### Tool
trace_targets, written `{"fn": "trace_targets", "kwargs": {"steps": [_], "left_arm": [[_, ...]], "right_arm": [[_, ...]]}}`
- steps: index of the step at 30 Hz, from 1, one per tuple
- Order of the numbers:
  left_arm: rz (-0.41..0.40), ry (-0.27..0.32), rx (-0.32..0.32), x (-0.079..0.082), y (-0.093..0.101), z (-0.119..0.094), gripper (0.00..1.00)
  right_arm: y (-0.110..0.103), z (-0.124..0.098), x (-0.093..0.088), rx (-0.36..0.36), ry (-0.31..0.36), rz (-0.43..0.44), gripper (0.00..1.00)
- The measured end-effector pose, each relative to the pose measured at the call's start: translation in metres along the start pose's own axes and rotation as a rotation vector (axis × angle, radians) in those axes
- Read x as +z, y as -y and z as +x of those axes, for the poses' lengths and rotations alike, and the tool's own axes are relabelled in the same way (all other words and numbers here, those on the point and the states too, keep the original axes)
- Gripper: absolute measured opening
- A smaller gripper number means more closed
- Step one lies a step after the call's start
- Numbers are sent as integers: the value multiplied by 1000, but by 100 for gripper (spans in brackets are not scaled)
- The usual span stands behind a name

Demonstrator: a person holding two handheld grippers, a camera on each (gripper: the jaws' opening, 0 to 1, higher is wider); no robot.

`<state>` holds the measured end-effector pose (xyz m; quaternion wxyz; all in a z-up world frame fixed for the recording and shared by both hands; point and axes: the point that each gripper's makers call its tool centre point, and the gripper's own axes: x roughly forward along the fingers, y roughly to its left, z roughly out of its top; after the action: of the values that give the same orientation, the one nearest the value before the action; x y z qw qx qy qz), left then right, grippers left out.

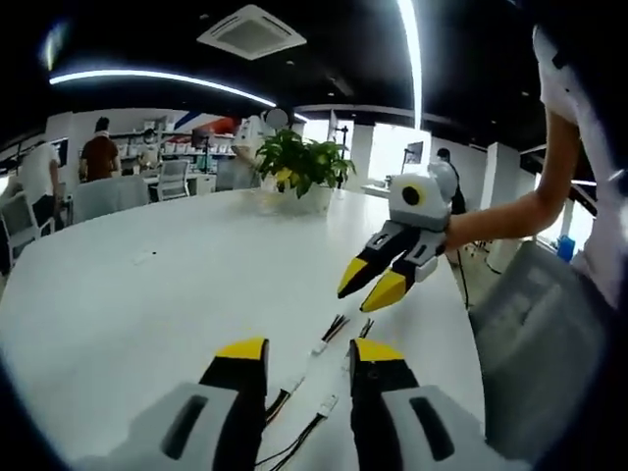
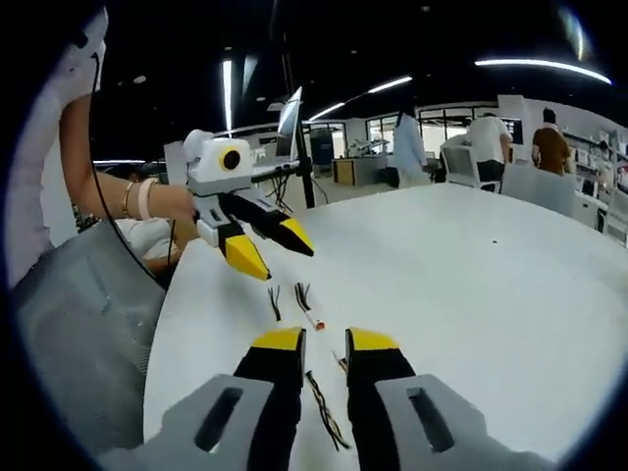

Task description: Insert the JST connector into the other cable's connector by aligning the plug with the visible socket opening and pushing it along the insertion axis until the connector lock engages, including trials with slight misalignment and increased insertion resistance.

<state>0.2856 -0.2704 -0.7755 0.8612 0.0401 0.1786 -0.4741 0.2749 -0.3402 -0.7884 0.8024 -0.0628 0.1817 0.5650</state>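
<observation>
Cables, two thin black-and-coloured leads with small white JST connectors, lie loose on the round white bench at lower centre, untouched. Left gripper and right gripper hover above, fingers narrowly parted and empty, seemingly lining up to pick.
</observation>
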Motion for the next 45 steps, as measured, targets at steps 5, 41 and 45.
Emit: {"fn": "trace_targets", "kwargs": {"steps": [5,41,45], "left_arm": [[25,-9,-18,-2,-3,0,26],[107,-90,-108,-44,-14,24,19],[112,-78,-123,-43,-12,28,17]], "right_arm": [[5,7,-3,4,-11,20,14],[18,30,-36,110,-115,-123,13],[20,32,-40,119,-130,-133,13]]}}
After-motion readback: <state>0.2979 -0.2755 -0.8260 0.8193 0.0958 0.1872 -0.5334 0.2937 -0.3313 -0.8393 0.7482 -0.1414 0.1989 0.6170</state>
